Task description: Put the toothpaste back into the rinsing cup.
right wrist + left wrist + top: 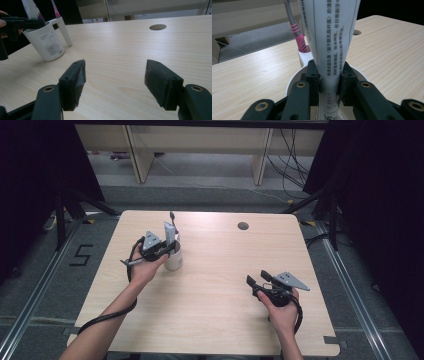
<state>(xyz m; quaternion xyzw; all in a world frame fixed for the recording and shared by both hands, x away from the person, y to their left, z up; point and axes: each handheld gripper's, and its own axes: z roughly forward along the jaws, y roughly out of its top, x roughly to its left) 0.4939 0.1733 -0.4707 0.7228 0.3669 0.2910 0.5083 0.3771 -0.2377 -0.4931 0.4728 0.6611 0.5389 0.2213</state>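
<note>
Above the mug (294,77), left gripper (329,75) clamps printed tube (332,37).

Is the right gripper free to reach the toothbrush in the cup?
Probably yes. The right gripper is open, with bare table between it and the cup. The left gripper clamps the tube beside the toothbrush, crowding it.

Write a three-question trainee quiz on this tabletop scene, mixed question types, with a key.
1. True or false: the left hand-held gripper is shut on the white tube.
2. The tube's lower end sits in: A) a bowl B) the white mug C) a tray.
3. Fill in: the right hand-held gripper has its jaws ____ over the table.

Key: 1 true; 2 B; 3 open. The pink toothbrush also stands in the mug.
</note>
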